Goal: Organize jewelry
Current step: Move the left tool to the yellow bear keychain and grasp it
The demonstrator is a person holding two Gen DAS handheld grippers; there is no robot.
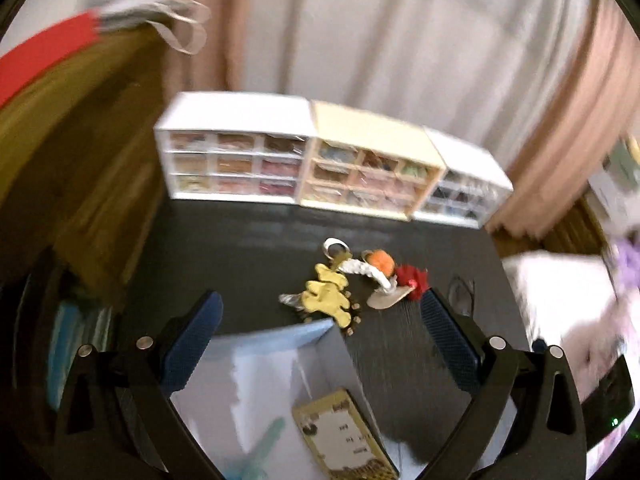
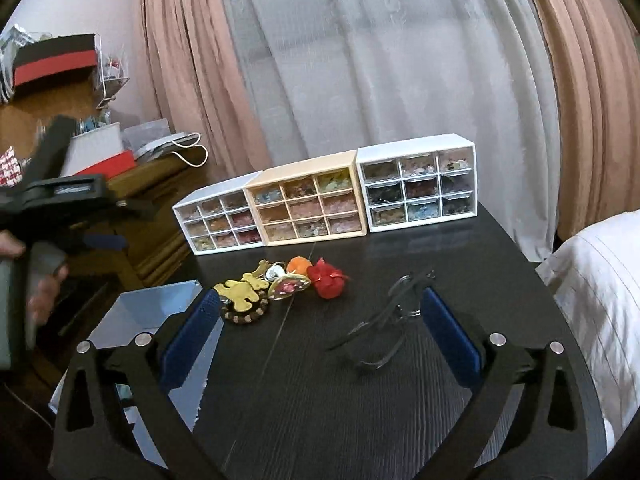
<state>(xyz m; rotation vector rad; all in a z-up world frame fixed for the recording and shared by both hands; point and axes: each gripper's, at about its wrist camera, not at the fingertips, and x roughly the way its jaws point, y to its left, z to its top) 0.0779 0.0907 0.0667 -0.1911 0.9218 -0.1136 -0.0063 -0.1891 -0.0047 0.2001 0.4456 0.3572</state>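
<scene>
Both wrist views toward shared drawer units (image 1: 316, 160).

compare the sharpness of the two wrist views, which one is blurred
Left wrist view: motion-smeared, the drawer organizers and trinket pile soft. Right wrist view: sharp on the organizers and eyeglasses, only the left gripper at its edge streaked.

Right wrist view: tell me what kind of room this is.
Probably a bedroom or other home room, not a workshop. Pink and sheer white curtains hang behind a dark table, white bedding lies at its right edge, and three small drawer organizers of trinkets line the back.
</scene>
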